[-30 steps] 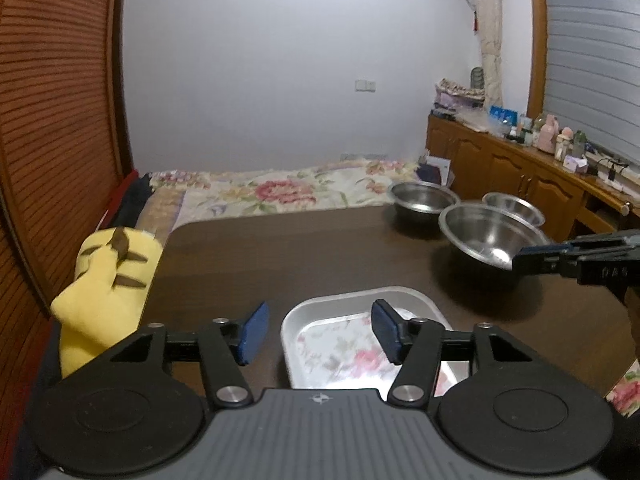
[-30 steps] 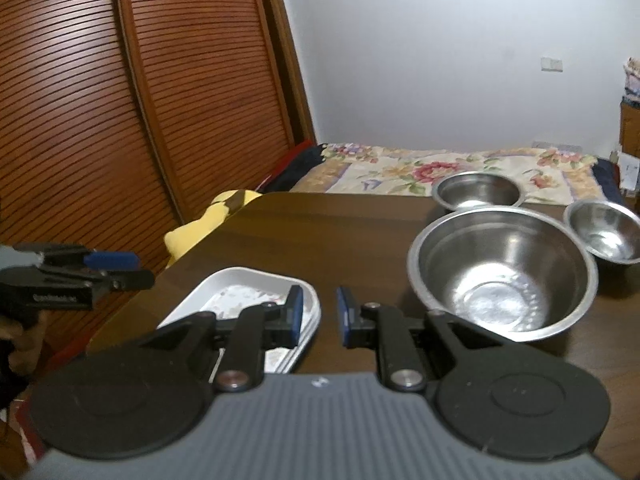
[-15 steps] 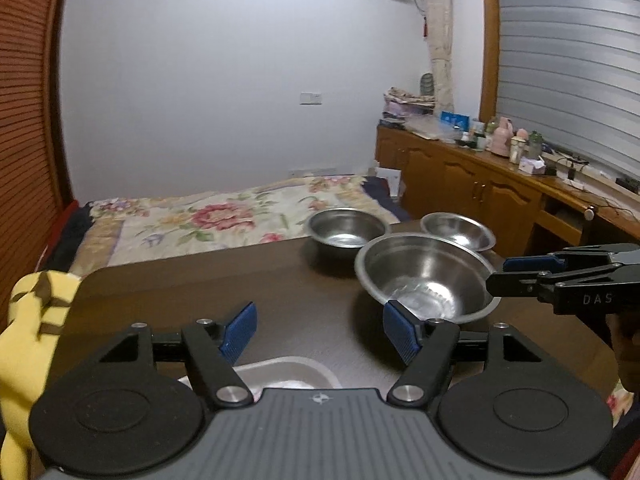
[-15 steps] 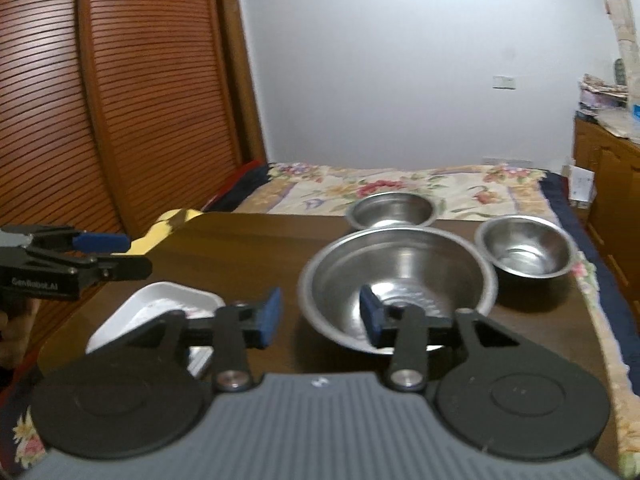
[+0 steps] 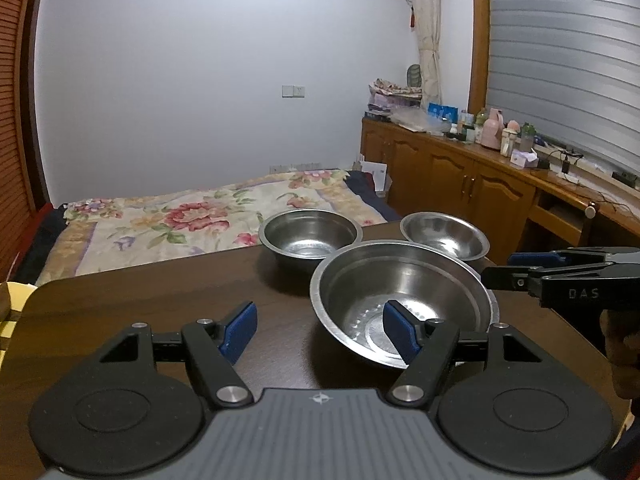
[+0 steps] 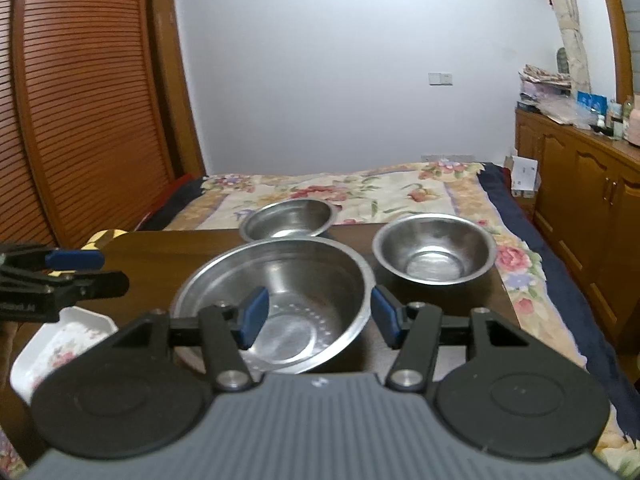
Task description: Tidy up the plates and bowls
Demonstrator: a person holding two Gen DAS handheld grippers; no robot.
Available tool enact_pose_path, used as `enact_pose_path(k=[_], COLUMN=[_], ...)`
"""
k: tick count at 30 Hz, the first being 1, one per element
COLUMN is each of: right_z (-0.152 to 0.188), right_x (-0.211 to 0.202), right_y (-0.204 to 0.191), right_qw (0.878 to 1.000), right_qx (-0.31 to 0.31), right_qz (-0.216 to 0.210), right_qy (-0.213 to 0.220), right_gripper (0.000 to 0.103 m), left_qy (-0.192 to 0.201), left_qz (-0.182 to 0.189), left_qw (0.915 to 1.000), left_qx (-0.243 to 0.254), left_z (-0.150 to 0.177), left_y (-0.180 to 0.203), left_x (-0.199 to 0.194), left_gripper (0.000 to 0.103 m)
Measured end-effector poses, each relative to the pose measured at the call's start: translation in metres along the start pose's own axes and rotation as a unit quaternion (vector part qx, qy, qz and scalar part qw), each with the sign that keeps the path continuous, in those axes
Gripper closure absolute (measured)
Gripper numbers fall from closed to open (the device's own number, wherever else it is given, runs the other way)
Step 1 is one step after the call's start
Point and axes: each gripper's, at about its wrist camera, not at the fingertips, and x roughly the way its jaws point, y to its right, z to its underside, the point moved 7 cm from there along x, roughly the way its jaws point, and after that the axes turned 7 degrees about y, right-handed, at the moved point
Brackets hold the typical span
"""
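Left wrist view: left gripper (image 5: pixel 318 326) has its fingers (image 5: pixel 239 328) spread wide, nothing between them, hanging over the dark worktop (image 5: pixel 168 300). Its right pad sits in front of the big steel bowl (image 5: pixel 400 300), not gripping it. Two smaller steel bowls lie behind that: the far-left bowl (image 5: pixel 310 234) at the back edge of the worktop, the far-right bowl (image 5: pixel 444 234) beside it. Right gripper (image 5: pixel 498 272) pokes in from the right edge, just past the big bowl's rim; a hand (image 5: pixel 624 340) holds it. Floral bed (image 5: pixel 180 216) beyond the worktop, wooden cabinets (image 5: pixel 460 176) to the right.

Right wrist view: right gripper (image 6: pixel 318 316) is opening, fingers (image 6: pixel 253 316) about halfway apart, empty. They frame the big steel bowl's (image 6: pixel 276 292) near right rim without pressing on it. Far-left bowl (image 6: pixel 288 220) behind it, far-right bowl (image 6: pixel 434 248) to the right, all three apart. Floral tray (image 6: pixel 60 336) lies at the worktop's left edge, under the left gripper (image 6: pixel 108 272), which comes in from the left.
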Motion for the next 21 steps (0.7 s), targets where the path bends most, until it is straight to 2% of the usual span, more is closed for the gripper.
enact_pose_path(k=[11,16,21], right_z=[0.018,0.019,0.018], right_x=[0.028,0.033,0.038], right_y=[0.022,0.018,0.015], right_qw=[1.000,1.000,1.000], right_qx=[0.019,0.008,0.012], right_qz=[0.007,-0.002,-0.023], right_qy=[-0.003,0.004,0.011], right_gripper=[0.046,0.046,0.046], left_qy=[-0.021,-0.036,-0.042], left_qz=[-0.001,-0.006,-0.007], left_qw=[0.9998,0.9993,0.9991], left_qx=[0.005,-0.002,-0.008], left_z=[0.009,0.015,0.017], left_y=[0.007,0.007,0.012], left_x=[0.034,0.045,0.052], left_gripper=[0.031,0.037,0.037])
